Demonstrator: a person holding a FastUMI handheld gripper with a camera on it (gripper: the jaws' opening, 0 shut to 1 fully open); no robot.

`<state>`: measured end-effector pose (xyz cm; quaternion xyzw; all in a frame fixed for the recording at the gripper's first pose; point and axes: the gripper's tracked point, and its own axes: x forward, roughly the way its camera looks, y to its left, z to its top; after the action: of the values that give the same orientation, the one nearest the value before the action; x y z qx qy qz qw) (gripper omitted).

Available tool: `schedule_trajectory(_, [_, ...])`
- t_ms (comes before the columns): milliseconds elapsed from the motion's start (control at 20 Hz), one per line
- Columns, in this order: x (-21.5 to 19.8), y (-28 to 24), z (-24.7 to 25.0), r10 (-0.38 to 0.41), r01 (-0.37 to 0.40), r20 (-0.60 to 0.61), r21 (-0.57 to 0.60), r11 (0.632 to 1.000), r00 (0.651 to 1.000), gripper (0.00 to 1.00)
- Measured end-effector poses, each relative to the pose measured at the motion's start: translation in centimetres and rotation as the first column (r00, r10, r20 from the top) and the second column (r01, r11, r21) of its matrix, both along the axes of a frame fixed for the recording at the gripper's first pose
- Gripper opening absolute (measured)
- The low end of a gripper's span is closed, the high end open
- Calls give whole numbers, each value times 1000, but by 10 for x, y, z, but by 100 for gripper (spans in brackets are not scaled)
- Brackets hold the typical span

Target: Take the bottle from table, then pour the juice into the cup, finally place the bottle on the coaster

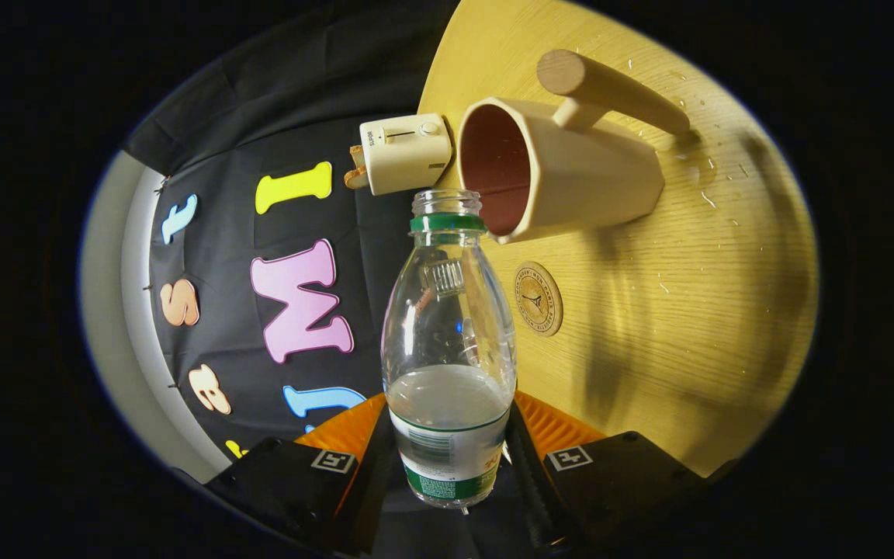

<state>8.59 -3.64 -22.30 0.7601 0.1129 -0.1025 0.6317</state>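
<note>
A clear plastic bottle [448,341] with a green neck ring and no cap sits between my fingers, and my gripper [447,458] is shut on its labelled lower part. Clear liquid fills about the lower third. The whole view is rolled sideways, so the bottle is tilted relative to the table. Its open mouth is just short of the rim of a beige cup [563,175] with a dark red inside and a long wooden handle. A small round coaster [538,299] lies on the table beside the bottle's shoulder, below the cup.
The light wooden table [672,310] carries scattered droplets near the cup. A cream toaster [404,153] with bread in it stands behind the cup, near the table's edge. The booth's black cloth wall lies beyond the table.
</note>
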Motion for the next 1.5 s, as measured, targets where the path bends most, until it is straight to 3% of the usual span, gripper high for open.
schedule_trajectory(1500, [12, -1, 25, -72, 70, 5, 178, 981, 997, 74])
